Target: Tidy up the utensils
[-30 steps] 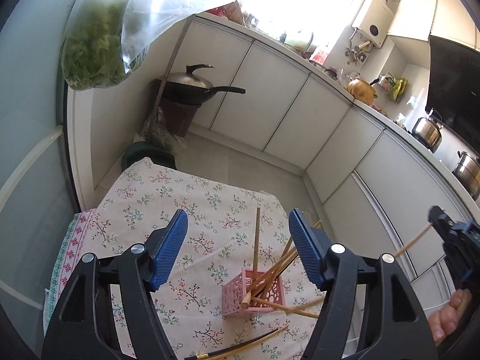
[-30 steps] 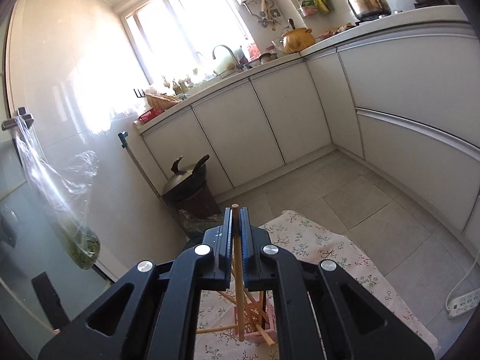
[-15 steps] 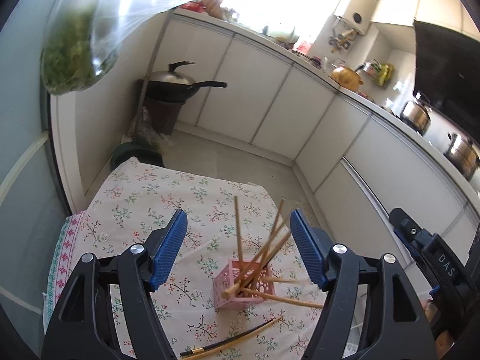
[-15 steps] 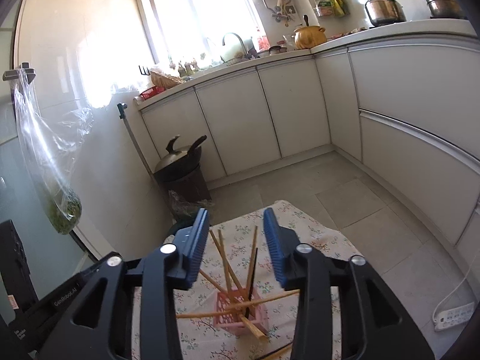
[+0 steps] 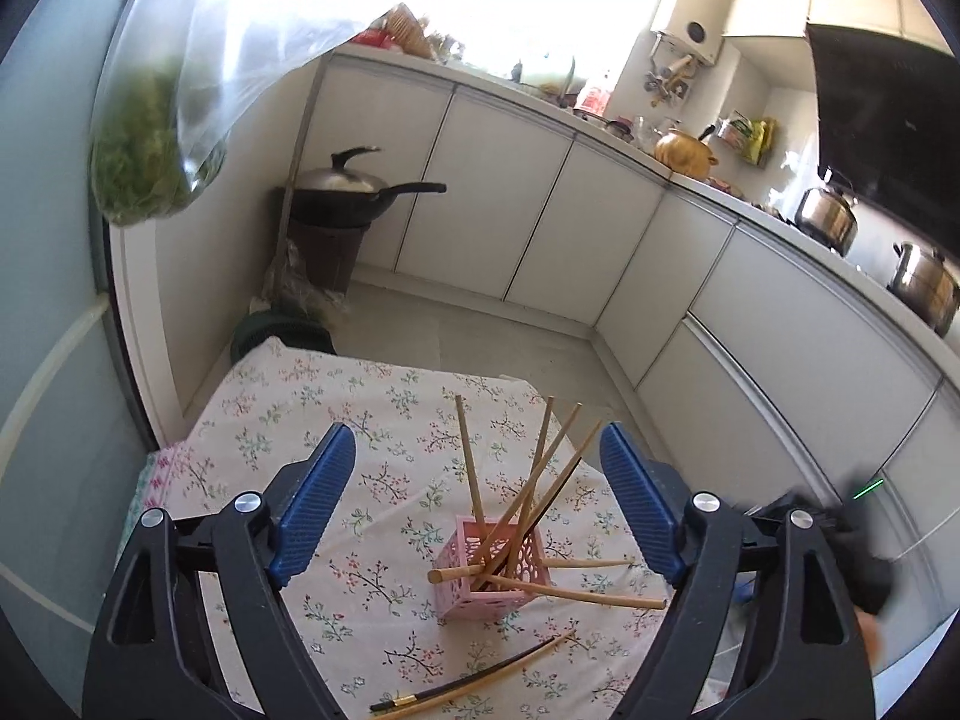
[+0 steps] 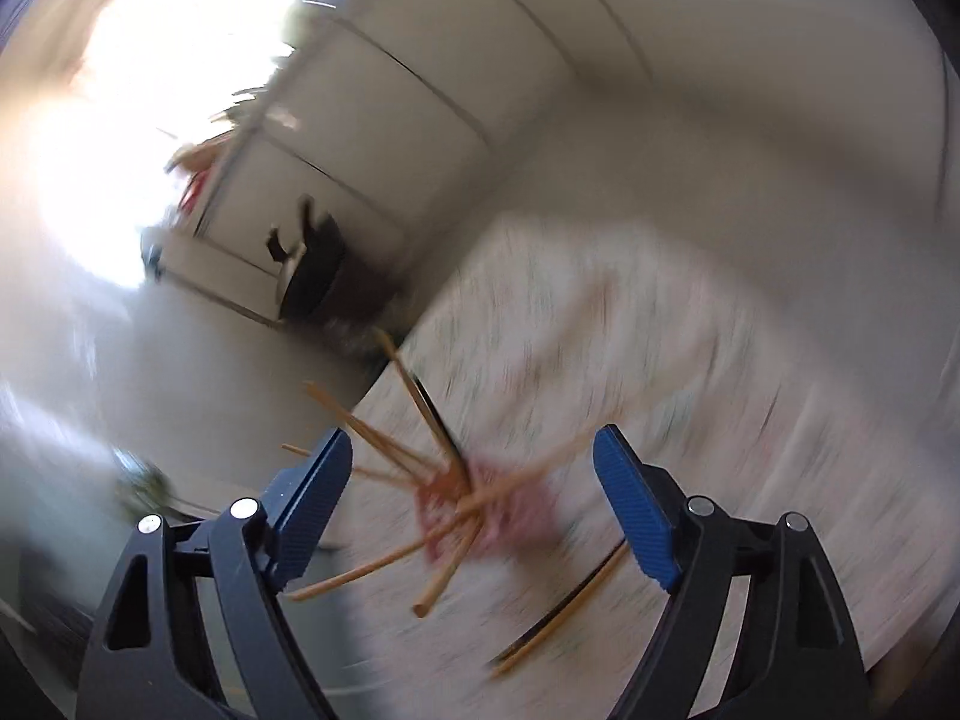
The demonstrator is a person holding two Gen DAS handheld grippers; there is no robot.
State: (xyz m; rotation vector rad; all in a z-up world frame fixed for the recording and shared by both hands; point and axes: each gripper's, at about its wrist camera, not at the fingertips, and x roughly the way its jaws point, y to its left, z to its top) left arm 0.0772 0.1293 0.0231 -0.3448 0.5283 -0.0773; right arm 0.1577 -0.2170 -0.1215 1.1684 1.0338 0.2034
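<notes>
Pink holder (image 5: 493, 570) sits on floral-cloth counter (image 5: 312, 420), toward its right-front part. Chopsticks (image 5: 528, 498) in holder: four stand w/ long axes steep, tips fanned up and away; one leftmost near upright, others lean right. Three more lie near level across holder rim, butt end sticking out left, tips pointing right. Loose pair (image 5: 474, 684) lies flat on cloth just in front of holder, long axis left-right, slightly diagonal, one dark, one tan.

Left gripper (image 5: 477, 516) fingers wide, just been opening, nothing between pads; holder below the gap, no contact. Right gripper (image 6: 474, 510) fingers also wide, just opened, nothing clamped.

Left view: sharp, shows wok (image 5: 354, 192), greens bag (image 5: 150, 150), pots. Right view: heavy motion blur, holder (image 6: 492, 510) only a pink smear, loose pair (image 6: 564, 606) right of holder. No readable text either view.
</notes>
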